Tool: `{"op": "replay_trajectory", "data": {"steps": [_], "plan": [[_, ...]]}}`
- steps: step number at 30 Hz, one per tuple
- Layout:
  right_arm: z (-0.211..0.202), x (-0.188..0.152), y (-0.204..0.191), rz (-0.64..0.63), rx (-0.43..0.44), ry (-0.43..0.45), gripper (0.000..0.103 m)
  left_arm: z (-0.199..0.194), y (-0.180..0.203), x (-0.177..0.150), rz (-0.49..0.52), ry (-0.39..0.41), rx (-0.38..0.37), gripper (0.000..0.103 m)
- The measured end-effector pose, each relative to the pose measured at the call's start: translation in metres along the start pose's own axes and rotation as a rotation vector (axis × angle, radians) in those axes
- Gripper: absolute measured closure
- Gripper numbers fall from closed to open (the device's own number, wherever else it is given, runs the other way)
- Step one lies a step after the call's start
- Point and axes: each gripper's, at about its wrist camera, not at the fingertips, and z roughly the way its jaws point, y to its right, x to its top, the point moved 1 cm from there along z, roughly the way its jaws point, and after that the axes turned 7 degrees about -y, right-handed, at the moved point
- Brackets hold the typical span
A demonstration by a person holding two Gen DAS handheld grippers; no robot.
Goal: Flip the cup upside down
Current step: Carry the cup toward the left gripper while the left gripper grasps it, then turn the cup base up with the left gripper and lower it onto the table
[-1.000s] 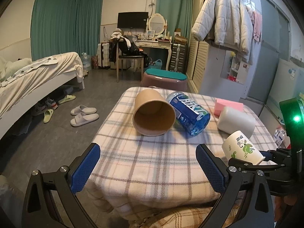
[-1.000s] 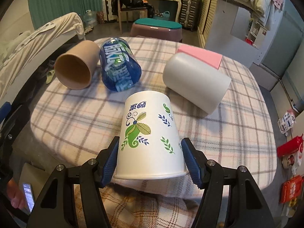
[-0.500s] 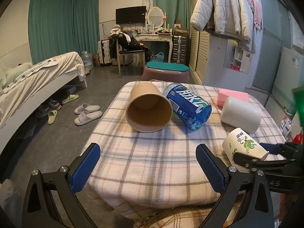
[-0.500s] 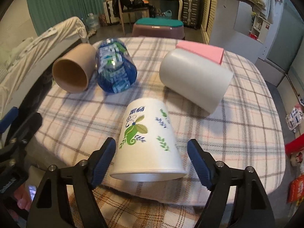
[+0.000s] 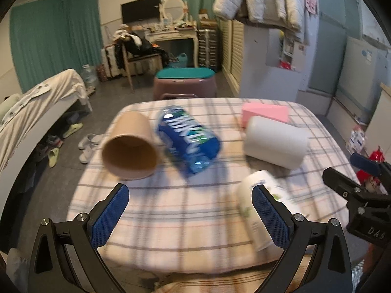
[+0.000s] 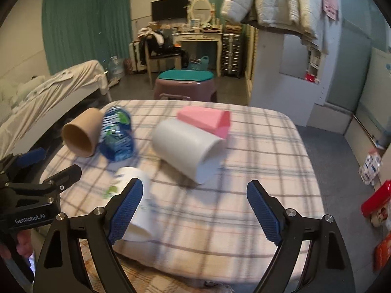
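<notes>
The white paper cup with green leaf print [image 5: 259, 202] stands upside down, wide rim down, near the front edge of the plaid-covered table [image 5: 185, 210]. In the right wrist view the cup [image 6: 134, 195] sits behind my right gripper's left finger, outside the jaws. My right gripper [image 6: 195, 210] is open and empty, drawn back to the cup's right. My left gripper [image 5: 190, 217] is open and empty over the table's front; its right finger overlaps the cup in view. Both views are motion-blurred.
On the table lie a brown paper cup on its side [image 5: 129, 151], a blue bottle [image 5: 188, 141], a large white cup on its side [image 5: 276, 144] and a pink block [image 5: 264, 114]. A bed [image 5: 36, 107] stands left, a stool [image 5: 185, 83] behind the table.
My right gripper opened, let go of the leaf-print cup and pulled back to the right. The cup now stands alone on the table. My left gripper shifted right.
</notes>
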Motion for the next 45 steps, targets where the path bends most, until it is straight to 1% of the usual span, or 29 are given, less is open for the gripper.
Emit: {"op": "replay_trajectory", "data": {"steps": [2, 4, 11, 13, 14, 17, 21, 25, 26, 27, 29, 31, 32, 33, 38, 45], "plan": [[0.003, -0.001, 0.011, 0.01, -0.006, -0.008, 0.016, 0.003, 0.012, 0.005, 0.01, -0.013, -0.003, 0.0], [0.005, -0.002, 0.02, 0.018, -0.013, -0.012, 0.016, 0.009, 0.022, 0.011, 0.007, -0.044, -0.025, 0.0], [0.013, -0.003, 0.05, 0.069, 0.007, -0.018, 0.016, 0.027, 0.041, 0.029, -0.019, -0.133, -0.071, 0.0], [0.015, -0.003, 0.055, 0.082, 0.013, -0.019, 0.016, 0.034, 0.044, 0.032, -0.025, -0.16, -0.076, 0.0], [0.017, -0.003, 0.058, 0.089, 0.018, -0.021, 0.016, 0.038, 0.045, 0.034, -0.019, -0.18, -0.065, 0.0], [0.023, -0.004, 0.064, 0.107, 0.043, -0.026, 0.016, 0.048, 0.046, 0.035, -0.016, -0.22, -0.049, 0.0], [0.027, -0.004, 0.068, 0.112, 0.067, -0.024, 0.016, 0.063, 0.048, 0.032, -0.026, -0.292, -0.07, 0.001], [0.028, -0.004, 0.072, 0.116, 0.076, -0.014, 0.016, 0.072, 0.055, 0.03, -0.012, -0.331, -0.086, 0.002], [0.028, -0.004, 0.073, 0.118, 0.078, -0.016, 0.016, 0.073, 0.057, 0.029, -0.004, -0.338, -0.088, 0.009], [0.03, -0.005, 0.074, 0.12, 0.083, -0.023, 0.016, 0.075, 0.06, 0.029, 0.006, -0.348, -0.091, 0.013], [0.032, -0.006, 0.076, 0.126, 0.087, -0.031, 0.016, 0.079, 0.064, 0.026, 0.015, -0.376, -0.107, 0.023], [0.033, -0.008, 0.078, 0.135, 0.092, -0.033, 0.016, 0.081, 0.064, 0.023, 0.009, -0.405, -0.131, 0.028], [0.032, -0.008, 0.078, 0.136, 0.091, -0.032, 0.016, 0.082, 0.064, 0.022, 0.005, -0.414, -0.143, 0.032], [0.031, -0.008, 0.079, 0.138, 0.088, -0.029, 0.016, 0.082, 0.065, 0.022, 0.004, -0.42, -0.151, 0.036], [0.026, -0.008, 0.078, 0.145, 0.092, -0.014, 0.016, 0.069, 0.063, 0.024, 0.012, -0.397, -0.161, 0.038], [0.018, -0.009, 0.072, 0.142, 0.094, -0.001, 0.016, 0.039, 0.056, 0.036, 0.017, -0.295, -0.167, 0.039]]}}
